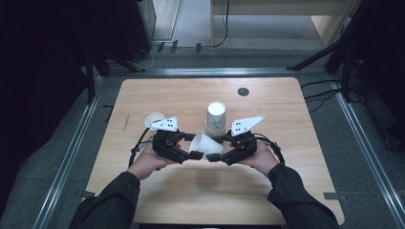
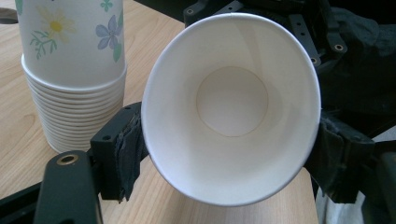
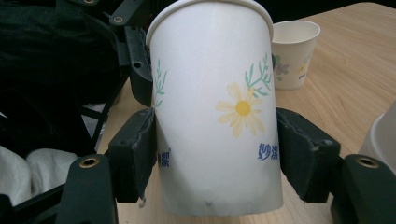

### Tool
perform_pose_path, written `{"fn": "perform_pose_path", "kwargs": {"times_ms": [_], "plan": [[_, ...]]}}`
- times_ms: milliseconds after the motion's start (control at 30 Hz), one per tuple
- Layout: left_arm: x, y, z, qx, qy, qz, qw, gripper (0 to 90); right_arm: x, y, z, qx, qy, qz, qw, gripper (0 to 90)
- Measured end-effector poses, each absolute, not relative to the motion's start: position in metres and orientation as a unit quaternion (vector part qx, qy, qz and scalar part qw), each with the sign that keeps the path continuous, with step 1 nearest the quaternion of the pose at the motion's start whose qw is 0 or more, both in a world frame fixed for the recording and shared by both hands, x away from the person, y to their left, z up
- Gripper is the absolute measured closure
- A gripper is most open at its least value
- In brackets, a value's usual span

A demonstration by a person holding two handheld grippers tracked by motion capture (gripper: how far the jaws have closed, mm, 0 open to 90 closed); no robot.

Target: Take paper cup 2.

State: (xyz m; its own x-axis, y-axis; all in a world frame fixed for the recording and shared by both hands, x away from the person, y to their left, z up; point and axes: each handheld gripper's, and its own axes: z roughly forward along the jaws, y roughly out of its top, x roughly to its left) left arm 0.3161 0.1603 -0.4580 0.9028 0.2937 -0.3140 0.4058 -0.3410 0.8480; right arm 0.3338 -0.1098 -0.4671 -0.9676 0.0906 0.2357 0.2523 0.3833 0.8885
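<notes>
A white paper cup [image 1: 204, 145] with a flower print lies sideways in the air between my two grippers, above the middle of the wooden table [image 1: 267, 186]. My left gripper [image 1: 193, 155] is shut on its rim end; in the left gripper view the cup's open mouth [image 2: 232, 100] faces the camera with a pad [image 2: 127, 149] on each side. My right gripper [image 1: 215, 155] is shut on the base end. In the right gripper view the cup's wall [image 3: 215, 107] stands between the two pads [image 3: 136, 156].
An upside-down stack of flowered cups [image 1: 216, 116] [image 2: 74, 70] stands just behind the held cup. A single upright cup [image 1: 154, 119] [image 3: 294, 51] sits behind the left gripper. A dark round disc [image 1: 243, 91] lies near the table's far edge.
</notes>
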Motion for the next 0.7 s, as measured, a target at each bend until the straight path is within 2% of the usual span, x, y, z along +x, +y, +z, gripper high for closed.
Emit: {"fn": "perform_pose_path", "kwargs": {"times_ms": [700], "plan": [[0.3145,0.1586,-0.4578,0.825,0.208,-0.039,0.525,24.5,0.3335,-0.1080,-0.4686,-0.099,-0.839,-0.530,0.071,33.4]]}}
